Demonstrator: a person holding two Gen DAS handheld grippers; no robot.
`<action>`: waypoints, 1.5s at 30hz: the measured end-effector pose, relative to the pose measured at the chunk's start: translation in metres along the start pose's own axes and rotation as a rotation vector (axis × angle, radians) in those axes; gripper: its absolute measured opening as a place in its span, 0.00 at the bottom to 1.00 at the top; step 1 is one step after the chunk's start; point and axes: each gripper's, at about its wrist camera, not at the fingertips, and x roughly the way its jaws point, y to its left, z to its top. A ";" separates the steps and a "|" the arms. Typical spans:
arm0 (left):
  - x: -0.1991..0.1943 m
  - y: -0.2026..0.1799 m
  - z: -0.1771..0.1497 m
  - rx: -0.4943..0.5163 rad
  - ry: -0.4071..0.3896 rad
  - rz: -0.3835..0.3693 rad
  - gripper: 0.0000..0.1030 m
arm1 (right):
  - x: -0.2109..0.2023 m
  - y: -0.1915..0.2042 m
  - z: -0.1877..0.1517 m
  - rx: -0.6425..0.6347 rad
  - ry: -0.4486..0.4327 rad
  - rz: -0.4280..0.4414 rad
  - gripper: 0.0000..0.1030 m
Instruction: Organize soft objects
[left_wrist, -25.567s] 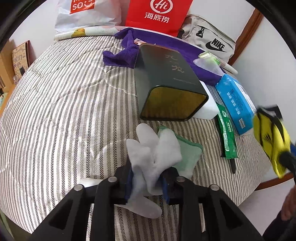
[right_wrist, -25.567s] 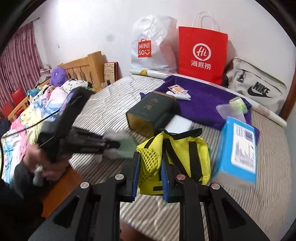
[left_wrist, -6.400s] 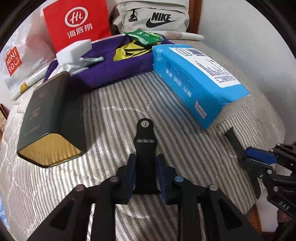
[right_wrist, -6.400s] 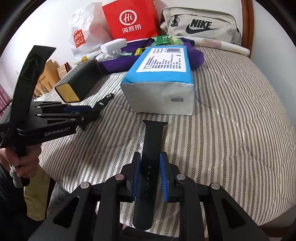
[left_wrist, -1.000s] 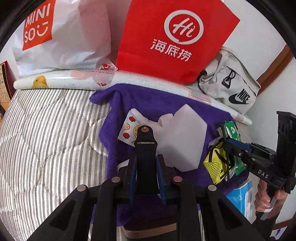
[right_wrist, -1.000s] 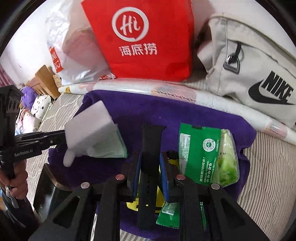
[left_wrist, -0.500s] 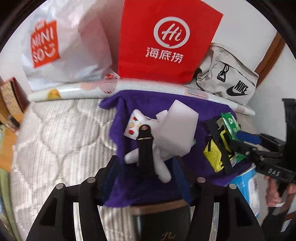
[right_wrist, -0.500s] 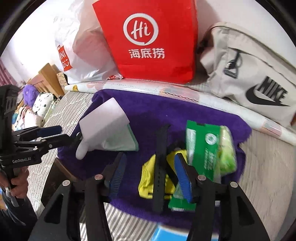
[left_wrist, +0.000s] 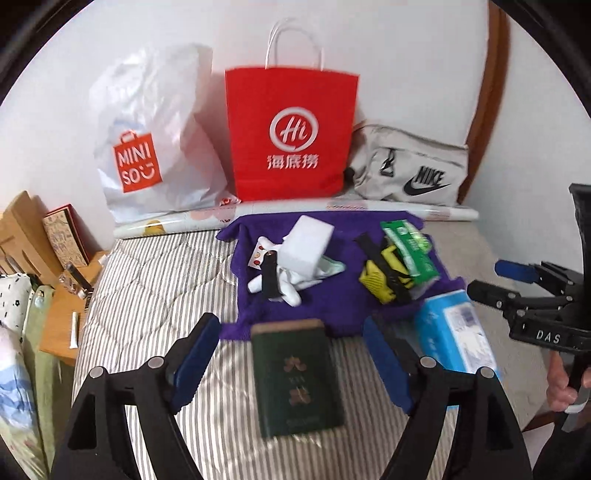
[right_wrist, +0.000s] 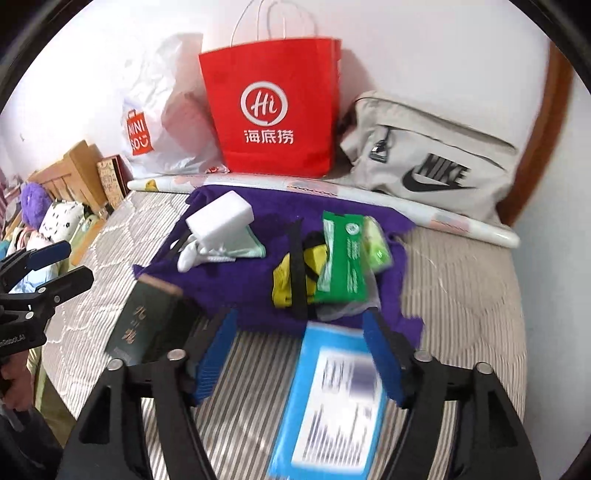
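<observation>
Both grippers, left (left_wrist: 291, 363) and right (right_wrist: 299, 356), gape empty; blurred blue tissue pack (right_wrist: 332, 402) runs off-frame.

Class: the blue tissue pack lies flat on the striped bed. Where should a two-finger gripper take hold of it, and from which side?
Grip the blue tissue pack across its narrower width, probably near the middle, coming down from above. It lies flat and long, label up, with bare bedding along its right side; the open right gripper hangs above its far end already.
</observation>
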 end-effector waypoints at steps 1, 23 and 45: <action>-0.007 -0.002 -0.004 -0.002 -0.009 0.002 0.78 | -0.011 0.000 -0.007 0.010 -0.014 -0.007 0.76; -0.133 -0.053 -0.106 0.004 -0.131 0.057 0.90 | -0.151 -0.003 -0.137 0.128 -0.164 -0.105 0.94; -0.151 -0.065 -0.121 0.005 -0.138 0.055 0.90 | -0.176 0.000 -0.169 0.135 -0.199 -0.111 0.94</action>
